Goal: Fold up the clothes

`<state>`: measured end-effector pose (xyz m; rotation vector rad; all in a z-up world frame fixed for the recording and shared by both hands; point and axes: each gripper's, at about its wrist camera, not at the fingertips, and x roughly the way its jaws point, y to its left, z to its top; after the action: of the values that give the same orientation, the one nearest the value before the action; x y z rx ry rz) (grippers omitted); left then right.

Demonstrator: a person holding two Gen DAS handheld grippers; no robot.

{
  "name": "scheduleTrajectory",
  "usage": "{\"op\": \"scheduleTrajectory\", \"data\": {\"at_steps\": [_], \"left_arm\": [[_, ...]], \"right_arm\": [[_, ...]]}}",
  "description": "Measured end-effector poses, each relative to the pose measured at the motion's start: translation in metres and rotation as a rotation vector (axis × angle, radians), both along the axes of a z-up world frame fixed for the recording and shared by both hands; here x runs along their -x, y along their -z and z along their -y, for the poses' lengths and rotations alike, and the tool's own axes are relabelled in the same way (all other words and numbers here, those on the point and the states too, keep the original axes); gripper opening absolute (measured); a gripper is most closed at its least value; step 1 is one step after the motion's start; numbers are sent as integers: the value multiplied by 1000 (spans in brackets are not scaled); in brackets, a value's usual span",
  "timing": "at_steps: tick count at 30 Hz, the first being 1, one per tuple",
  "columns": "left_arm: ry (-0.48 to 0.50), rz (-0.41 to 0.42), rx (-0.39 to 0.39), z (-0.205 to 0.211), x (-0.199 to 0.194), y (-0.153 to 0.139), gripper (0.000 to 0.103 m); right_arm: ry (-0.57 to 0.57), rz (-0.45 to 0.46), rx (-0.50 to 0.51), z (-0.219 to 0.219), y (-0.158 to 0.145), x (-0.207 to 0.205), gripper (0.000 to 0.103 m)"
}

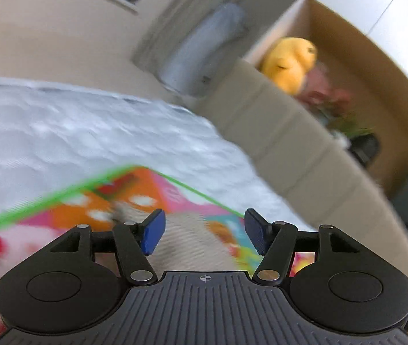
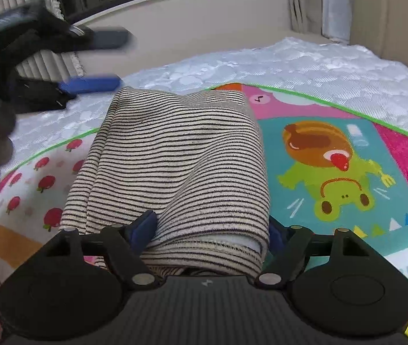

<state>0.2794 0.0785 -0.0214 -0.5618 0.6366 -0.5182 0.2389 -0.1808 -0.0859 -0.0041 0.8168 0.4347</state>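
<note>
A striped garment, folded into a thick bundle, is being held by the right gripper, whose jaws are clenched around its near end; the rest is lying on a colourful cartoon mat spread over a white bed. The left gripper is being held above the mat's green-edged corner with its jaws released and nothing between them; it is also being seen, blurred, at upper left in the right wrist view. A yellow plush toy is sitting in a cardboard box beside the bed.

black ribbed left tool, blue pads, silver rivets
</note>
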Motion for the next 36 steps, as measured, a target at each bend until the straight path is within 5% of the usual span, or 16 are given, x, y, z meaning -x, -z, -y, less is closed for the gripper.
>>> {"op": "scheduleTrajectory", "data": {"at_steps": [3,6,9,12,17,22,34,36], "left_arm": [[31,-96,-86,16,-12,22,61],[18,-133,-223,21,-16,34,41],[-34,-158,-220,9,-9,27,42],[-93,-201,-186,-11,9,18,83],[-20,-292,-106,-2,11,27,89],[84,-371,-226,37,1,53,87],[36,-297,-180,7,-4,46,72],[5,-253,-177,-8,-4,38,72]], "right_arm": [[0,14,13,-3,-1,4,79],[-6,20,-3,0,-4,3,80],[12,50,-88,19,-20,-2,86],[52,23,-209,40,-24,-18,91],[129,-68,-331,60,-7,-46,90],[84,-156,-358,49,19,-51,82],[56,-145,-522,3,9,-67,71],[53,-116,-501,-11,4,-75,62]]}}
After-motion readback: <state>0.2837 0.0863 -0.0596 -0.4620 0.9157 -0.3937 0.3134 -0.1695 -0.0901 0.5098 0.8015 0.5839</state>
